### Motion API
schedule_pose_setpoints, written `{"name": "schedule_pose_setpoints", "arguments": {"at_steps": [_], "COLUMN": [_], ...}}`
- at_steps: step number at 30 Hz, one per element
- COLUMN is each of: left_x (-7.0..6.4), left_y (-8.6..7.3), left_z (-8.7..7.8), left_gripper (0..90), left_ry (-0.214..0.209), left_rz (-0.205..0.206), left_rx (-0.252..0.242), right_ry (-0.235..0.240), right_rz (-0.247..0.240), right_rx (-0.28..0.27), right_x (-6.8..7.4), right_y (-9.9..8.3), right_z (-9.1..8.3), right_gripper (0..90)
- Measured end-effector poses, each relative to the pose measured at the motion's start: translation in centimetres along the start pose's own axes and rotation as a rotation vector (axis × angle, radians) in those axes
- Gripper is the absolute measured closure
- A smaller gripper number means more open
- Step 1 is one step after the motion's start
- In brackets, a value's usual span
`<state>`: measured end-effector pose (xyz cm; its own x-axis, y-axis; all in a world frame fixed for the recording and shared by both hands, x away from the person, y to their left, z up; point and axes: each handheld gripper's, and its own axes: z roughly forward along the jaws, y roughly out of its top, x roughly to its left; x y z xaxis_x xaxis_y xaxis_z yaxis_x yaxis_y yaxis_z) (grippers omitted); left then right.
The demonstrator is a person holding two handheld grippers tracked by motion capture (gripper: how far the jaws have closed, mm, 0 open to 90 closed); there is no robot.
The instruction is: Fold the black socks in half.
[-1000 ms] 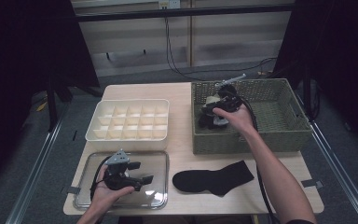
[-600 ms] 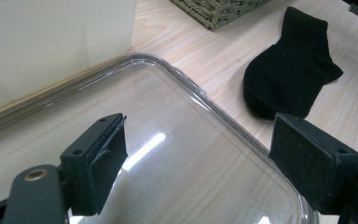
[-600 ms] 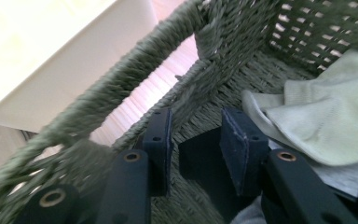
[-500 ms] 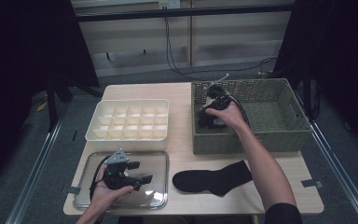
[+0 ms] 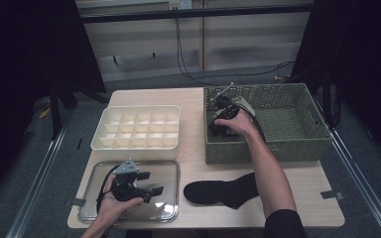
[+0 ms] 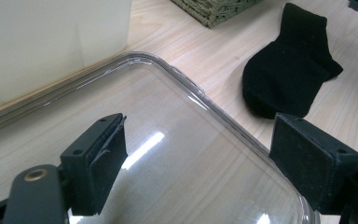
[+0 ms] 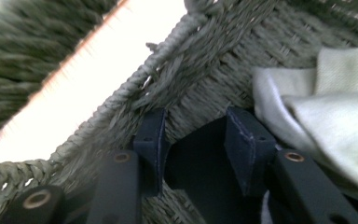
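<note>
My left gripper (image 5: 151, 182) hovers open over a clear plastic lid (image 5: 171, 171) at the table's front left; in the left gripper view its jaws (image 6: 200, 121) stand wide apart above the lid (image 6: 177, 140) with nothing between them. A black sock (image 5: 223, 191) lies flat on the table to the lid's right, also seen at the top right of that view (image 6: 289, 79). My right gripper (image 5: 215, 127) reaches into the near left corner of the woven basket (image 5: 278, 148). Its jaws (image 7: 193, 114) are partway apart with dark fabric (image 7: 196, 158) between them. A pale cloth (image 7: 331, 121) lies beside it.
A white compartment box (image 5: 136, 126) stands behind the lid, left of the basket. The basket's woven wall (image 7: 205, 60) is close around the right jaws. Bare wood shows between the lid, sock and basket. Cables trail off the table's far edge.
The right hand has slid its gripper leftwards inside the basket into the near left corner. The left gripper has stayed over the lid.
</note>
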<state>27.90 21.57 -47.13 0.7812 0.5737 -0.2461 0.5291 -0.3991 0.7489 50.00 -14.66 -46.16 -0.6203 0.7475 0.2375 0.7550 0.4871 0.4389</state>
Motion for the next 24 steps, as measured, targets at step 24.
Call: {"name": "schedule_pose_setpoints", "arguments": {"at_steps": [24], "left_x": [0.0], "left_y": [0.0], "left_z": [0.0], "left_gripper": [18.1], "left_ry": [0.002], "left_rz": [-0.009], "left_rx": [-0.004], "right_ry": [-0.039], "right_rz": [0.018], "right_rx": [0.028], "right_x": [-0.1], "right_y": [-0.2], "right_z": [-0.1], "right_gripper": [87.8]}}
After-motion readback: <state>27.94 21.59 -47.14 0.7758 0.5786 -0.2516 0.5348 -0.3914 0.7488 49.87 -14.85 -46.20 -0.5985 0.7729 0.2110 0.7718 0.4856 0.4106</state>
